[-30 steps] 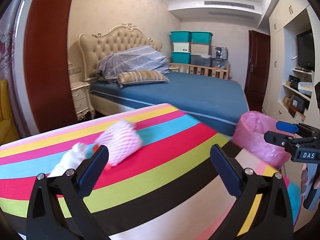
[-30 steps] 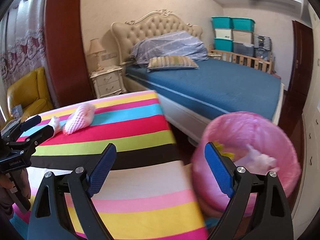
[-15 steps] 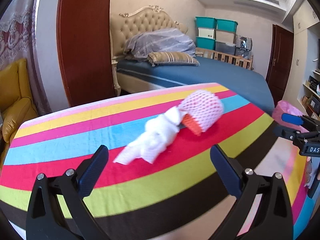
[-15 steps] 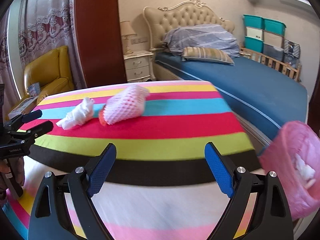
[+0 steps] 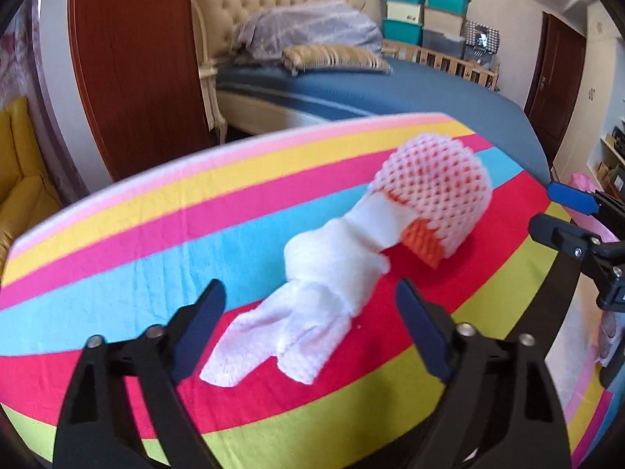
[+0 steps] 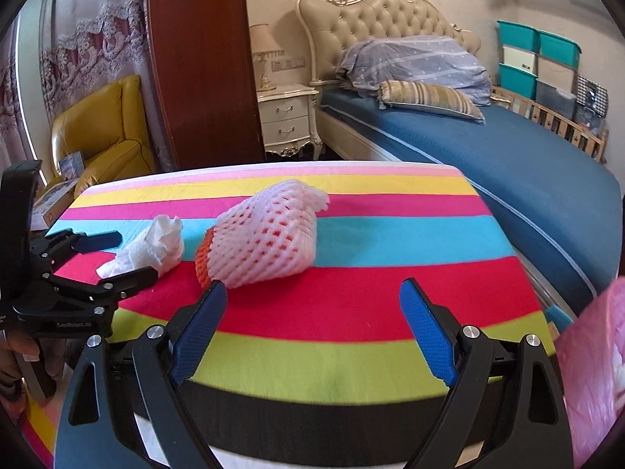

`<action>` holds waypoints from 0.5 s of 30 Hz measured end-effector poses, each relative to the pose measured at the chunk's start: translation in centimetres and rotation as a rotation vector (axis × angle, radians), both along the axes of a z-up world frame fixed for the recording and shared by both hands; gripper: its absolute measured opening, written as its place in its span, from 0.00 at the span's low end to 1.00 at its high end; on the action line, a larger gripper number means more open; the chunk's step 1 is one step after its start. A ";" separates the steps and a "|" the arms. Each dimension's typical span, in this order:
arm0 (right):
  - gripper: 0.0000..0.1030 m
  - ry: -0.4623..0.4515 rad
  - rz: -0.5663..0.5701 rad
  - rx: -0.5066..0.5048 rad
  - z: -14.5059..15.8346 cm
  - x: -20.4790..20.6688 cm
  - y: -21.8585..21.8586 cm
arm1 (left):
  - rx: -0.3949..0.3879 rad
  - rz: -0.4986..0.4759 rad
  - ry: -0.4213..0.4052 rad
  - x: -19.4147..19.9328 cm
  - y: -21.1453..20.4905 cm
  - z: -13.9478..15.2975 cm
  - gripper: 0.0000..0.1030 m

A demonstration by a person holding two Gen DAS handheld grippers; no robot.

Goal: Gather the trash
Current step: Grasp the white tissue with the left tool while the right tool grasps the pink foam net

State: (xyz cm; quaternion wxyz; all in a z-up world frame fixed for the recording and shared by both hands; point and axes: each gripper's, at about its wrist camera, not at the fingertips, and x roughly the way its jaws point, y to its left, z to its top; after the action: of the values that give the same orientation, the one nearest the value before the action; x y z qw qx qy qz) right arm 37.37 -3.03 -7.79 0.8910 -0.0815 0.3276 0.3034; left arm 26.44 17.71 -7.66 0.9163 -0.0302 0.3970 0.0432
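A crumpled white tissue [image 5: 312, 305] lies on the striped table [image 5: 117, 242], touching a pink foam net sleeve [image 5: 437, 191] with orange inside. My left gripper [image 5: 310, 328] is open, its fingers on either side of the tissue's near end. My right gripper [image 6: 312, 324] is open and empty, just in front of the foam sleeve [image 6: 265, 234]. The tissue [image 6: 148, 246] and the left gripper [image 6: 113, 258] show at the left of the right wrist view. The pink-lined trash bin [image 6: 597, 371] is at the right edge.
A blue bed [image 6: 508, 148] with pillows stands behind the table. A yellow armchair [image 6: 101, 133] and a white nightstand [image 6: 289, 117] are at the back left. A brown door panel [image 5: 133, 58] stands behind the table. The right gripper [image 5: 578, 230] shows at the right of the left wrist view.
Both grippers have swung left from the bin toward the table. The left one has closed in on the tissue; the right one now faces the foam sleeve. Both stay open.
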 end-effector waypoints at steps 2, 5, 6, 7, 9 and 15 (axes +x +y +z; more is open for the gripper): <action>0.82 0.004 0.011 -0.010 -0.1 0.8 0.9 | -0.033 -0.004 0.022 0.1 0.6 -0.4 0.57; 0.81 0.014 0.028 -0.014 -0.4 1.8 2.1 | -0.054 -0.058 0.005 -0.3 0.2 -0.2 0.30; 0.80 0.020 0.032 -0.012 -0.4 2.1 2.4 | -0.034 -0.063 -0.002 -0.4 -0.2 -0.1 0.26; 0.77 0.024 0.034 -0.010 -0.5 2.3 2.8 | -0.007 -0.068 -0.017 -0.7 -0.6 0.1 0.22; 0.73 0.028 0.034 -0.013 -0.7 2.9 3.6 | 0.025 -0.065 -0.061 -1.4 -1.0 0.7 0.21; 0.53 0.054 0.060 -0.020 -1.3 3.6 5.8 | -0.036 0.021 -0.137 -2.5 0.7 1.3 0.20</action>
State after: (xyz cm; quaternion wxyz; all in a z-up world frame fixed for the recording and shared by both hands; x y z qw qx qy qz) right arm 41.01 2.76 -9.09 0.8715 -0.0919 0.3519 0.3291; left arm 23.96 18.41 -6.35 0.9402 -0.0537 0.3336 0.0436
